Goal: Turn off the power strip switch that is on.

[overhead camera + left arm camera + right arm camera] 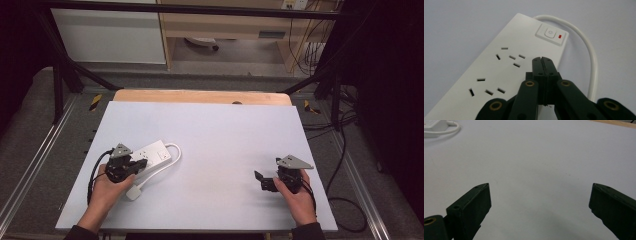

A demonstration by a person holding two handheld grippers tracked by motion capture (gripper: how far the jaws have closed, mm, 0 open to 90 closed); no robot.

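Power strip (151, 154) lies at about eight o'clock on the white table (220, 130), its cable (172, 155) looping round the far end. Left gripper (541, 59) hovers over it, jaws clenched on nothing, tips aimed toward the switch (550, 33) at twelve o'clock. A skewed push could miss the button or slide the strip. Right gripper (540, 195) waits at four o'clock, jaws spread wide.

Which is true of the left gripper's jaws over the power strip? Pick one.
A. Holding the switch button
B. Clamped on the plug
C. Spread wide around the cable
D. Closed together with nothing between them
D: in the left gripper view the left gripper has its jaws pressed flat together, empty, above the white power strip.
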